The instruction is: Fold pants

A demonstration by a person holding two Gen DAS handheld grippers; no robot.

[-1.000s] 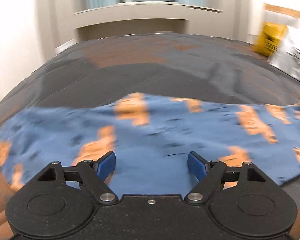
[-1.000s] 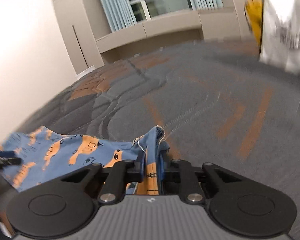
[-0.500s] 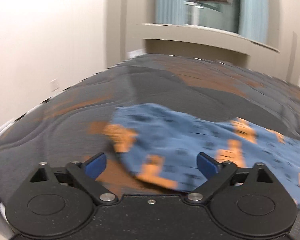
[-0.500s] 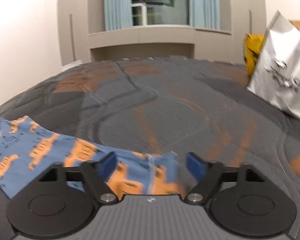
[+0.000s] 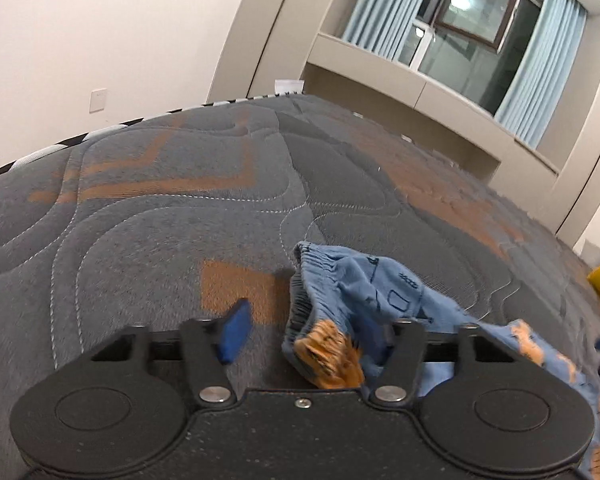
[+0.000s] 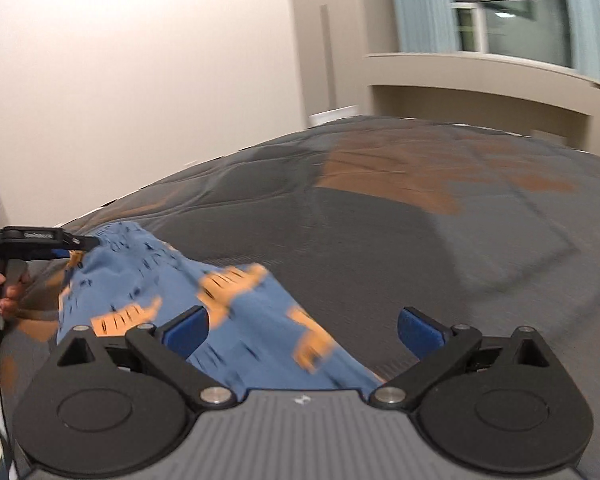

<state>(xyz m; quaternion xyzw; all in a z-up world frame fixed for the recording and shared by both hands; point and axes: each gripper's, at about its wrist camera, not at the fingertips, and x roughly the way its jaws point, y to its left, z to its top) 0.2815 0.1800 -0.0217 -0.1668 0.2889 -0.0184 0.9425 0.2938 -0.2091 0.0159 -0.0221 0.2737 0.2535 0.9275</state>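
so the right gripper (image 6: 303, 332) let go of the blue cotton pants w/ orange print (image 6: 236, 320): half a sec back its jaws had just opened, now they gape fully w/ cloth lying loose between, nothing pinched. left gripper (image 5: 300, 334) slid over to the elastic waistband end; its jaws have just been closing, about half open, bunched waistband sits between them against the far pad (image 5: 374, 336), near pad (image 5: 234, 336) apart, so no real grip yet. pants lie on the grey-and-orange quilted mattress (image 5: 180, 220). prob regrasping for the next fold.
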